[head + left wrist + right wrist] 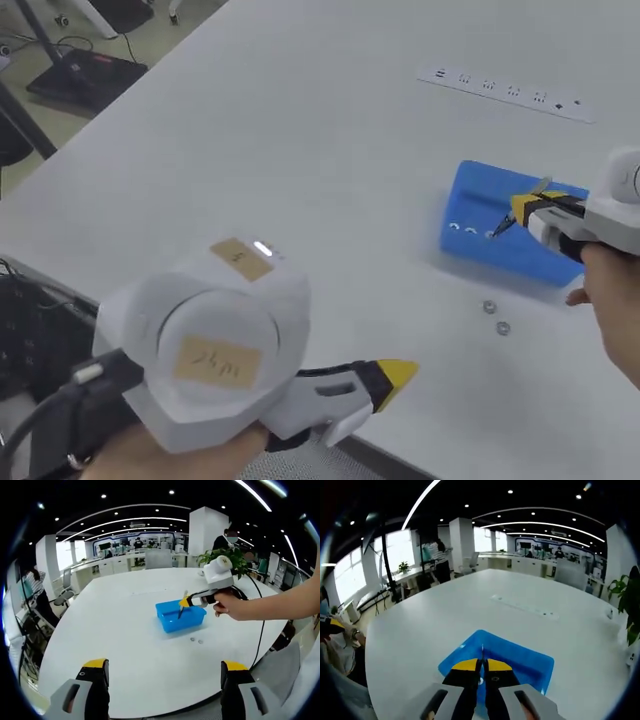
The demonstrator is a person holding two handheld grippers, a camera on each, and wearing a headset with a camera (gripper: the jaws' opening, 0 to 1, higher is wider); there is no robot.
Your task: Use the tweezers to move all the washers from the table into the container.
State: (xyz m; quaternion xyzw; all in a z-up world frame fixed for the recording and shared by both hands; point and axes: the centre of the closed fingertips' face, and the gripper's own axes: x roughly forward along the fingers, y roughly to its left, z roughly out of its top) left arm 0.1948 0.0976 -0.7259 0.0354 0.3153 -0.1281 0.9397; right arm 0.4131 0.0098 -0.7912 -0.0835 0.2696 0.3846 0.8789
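Right tongs (520, 210) clamped on one pair of tweezers (503, 226), tips down inside one blue container (480, 200). Two washers lay on bench (300, 150) just beside container: far washer (489, 307), near washer (503, 327). Left tongs (165, 666) spread wide, empty, near bench edge.

The right gripper (481, 666) clamps the tweezers (482, 651), pointing over the blue container (526, 663).
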